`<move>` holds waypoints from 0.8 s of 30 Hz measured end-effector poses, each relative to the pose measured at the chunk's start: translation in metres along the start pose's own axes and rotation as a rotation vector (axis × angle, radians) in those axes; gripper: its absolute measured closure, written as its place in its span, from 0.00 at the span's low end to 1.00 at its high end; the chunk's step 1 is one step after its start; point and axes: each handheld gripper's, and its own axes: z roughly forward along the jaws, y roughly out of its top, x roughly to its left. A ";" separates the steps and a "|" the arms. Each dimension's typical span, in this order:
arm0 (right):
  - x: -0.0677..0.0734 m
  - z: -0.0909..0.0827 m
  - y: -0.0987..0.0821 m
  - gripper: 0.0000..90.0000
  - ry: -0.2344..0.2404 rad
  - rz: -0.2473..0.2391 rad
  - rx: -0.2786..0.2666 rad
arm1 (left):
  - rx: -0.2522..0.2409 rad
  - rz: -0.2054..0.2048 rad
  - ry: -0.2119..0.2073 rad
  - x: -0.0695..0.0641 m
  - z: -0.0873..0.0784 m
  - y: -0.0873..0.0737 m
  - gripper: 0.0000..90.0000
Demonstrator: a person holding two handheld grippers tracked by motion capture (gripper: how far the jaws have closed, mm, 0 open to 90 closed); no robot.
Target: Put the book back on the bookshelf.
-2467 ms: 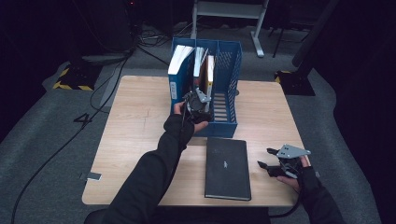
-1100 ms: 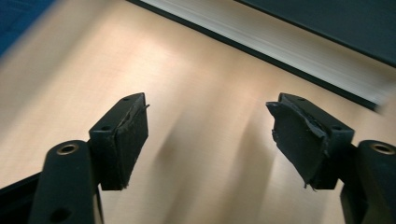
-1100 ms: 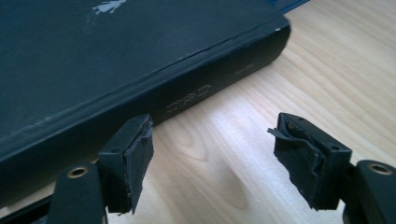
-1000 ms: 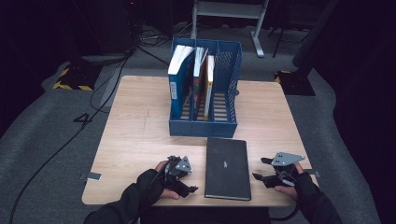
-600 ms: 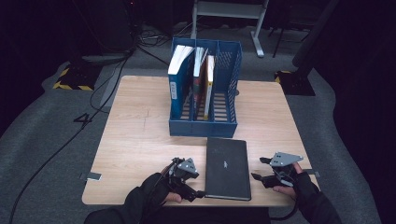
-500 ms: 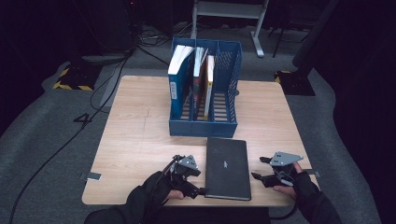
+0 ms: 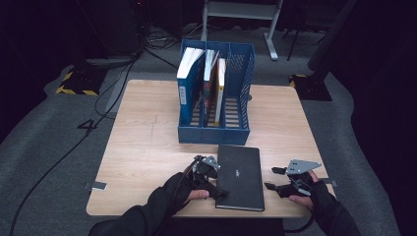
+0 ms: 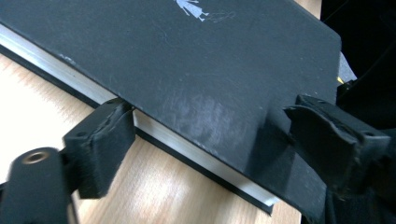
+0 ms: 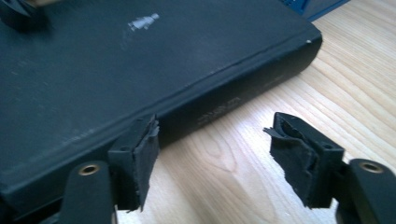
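A black hardcover book [image 7: 240,172] lies flat on the wooden table [image 7: 147,142], near its front edge. My left gripper [image 7: 215,186] sits at the book's left front edge. In the left gripper view my left gripper [image 8: 210,126] straddles the book [image 8: 201,60]: one jaw sits by the page edge, the other over the cover. Its jaws have just been opening, and no firm grip shows. My right gripper [image 7: 274,178] rests open to the right of the book. In the right gripper view my right gripper [image 9: 215,135] faces the spine [image 9: 233,98], with bare wood between its jaws.
A blue file rack [image 7: 214,135] stands behind the book at mid-table, with upright books [image 7: 188,73] in its left compartments. The table's front edge lies just under both hands. Dark floor, cables and a metal stand lie beyond the table.
My left hand came back from the blue rack to the table's front, then slid right until its jaws straddled the book's left edge. The right hand stayed put.
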 end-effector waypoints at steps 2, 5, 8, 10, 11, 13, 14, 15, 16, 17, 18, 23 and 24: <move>0.001 0.001 0.001 0.34 0.020 0.006 0.000 | -0.003 -0.010 0.001 0.003 0.001 0.002 0.15; 0.004 0.003 0.002 0.32 0.047 0.010 0.011 | 0.006 -0.012 -0.014 0.007 0.004 0.005 0.12; 0.005 0.006 0.002 0.31 0.063 0.018 0.026 | 0.018 -0.005 -0.021 0.009 0.004 0.007 0.12; 0.003 0.007 0.003 0.31 0.085 0.040 0.025 | 0.006 -0.001 0.005 0.010 0.003 0.009 0.12; 0.002 0.007 0.003 0.31 0.096 0.052 0.025 | 0.006 -0.001 0.005 0.010 0.003 0.009 0.12; 0.001 0.007 0.003 0.31 0.102 0.061 0.031 | 0.023 0.002 -0.003 0.013 0.004 0.012 0.12; 0.001 0.007 0.003 0.30 0.110 0.064 0.029 | 0.022 0.010 -0.003 0.014 0.004 0.013 0.12; 0.002 0.006 0.003 0.30 0.119 0.065 0.023 | 0.017 0.007 0.001 0.015 0.004 0.014 0.12; 0.003 0.005 0.004 0.30 0.123 0.069 0.019 | 0.017 0.008 0.003 0.016 0.004 0.015 0.12; 0.003 0.004 0.005 0.29 0.127 0.072 0.013 | 0.012 0.012 0.016 0.016 0.004 0.015 0.12; 0.003 0.004 0.006 0.29 0.127 0.076 0.010 | 0.015 0.015 0.020 0.016 0.003 0.016 0.12; 0.005 0.011 0.006 0.24 0.126 0.082 0.035 | 0.013 0.016 0.002 0.019 0.003 0.016 0.12; 0.004 0.013 0.007 0.23 0.127 0.095 0.039 | 0.015 0.013 0.001 0.020 0.003 0.016 0.12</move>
